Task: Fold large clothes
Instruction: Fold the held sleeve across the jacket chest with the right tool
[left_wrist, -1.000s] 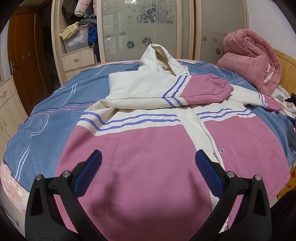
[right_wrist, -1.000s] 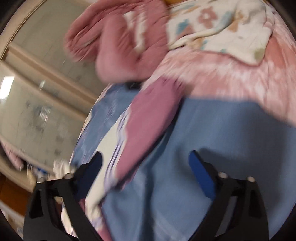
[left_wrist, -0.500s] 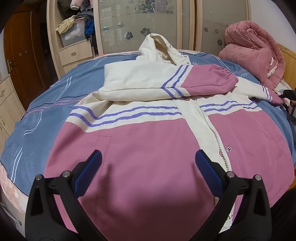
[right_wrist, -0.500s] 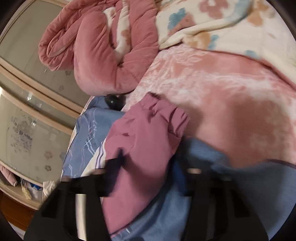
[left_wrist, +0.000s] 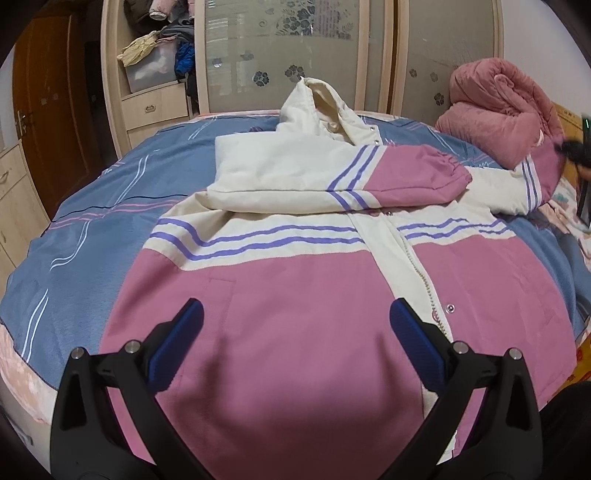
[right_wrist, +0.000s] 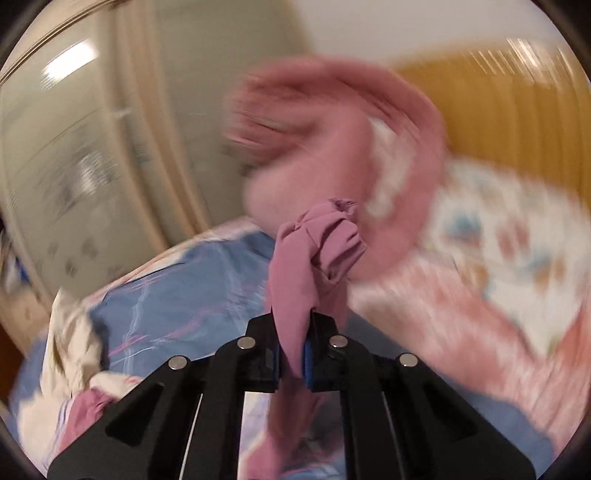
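Right fingers (right_wrist: 295, 354) closing on jacket sleeve (right_wrist: 314, 251).

A frosted-glass wardrobe (left_wrist: 280, 55) stands behind the blue-sheeted bed (left_wrist: 92, 236), a wooden door (left_wrist: 48, 110) at left.

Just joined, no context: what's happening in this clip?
A person with two handheld grippers is folding a pink-and-cream hooded jacket spread on a bed. One sleeve already lies folded across the chest. The right gripper is closing on the pink cuff of the other sleeve, fabric pinched between its jaws, raised off the bed. The left gripper hangs open over the jacket's lower front, holding nothing.
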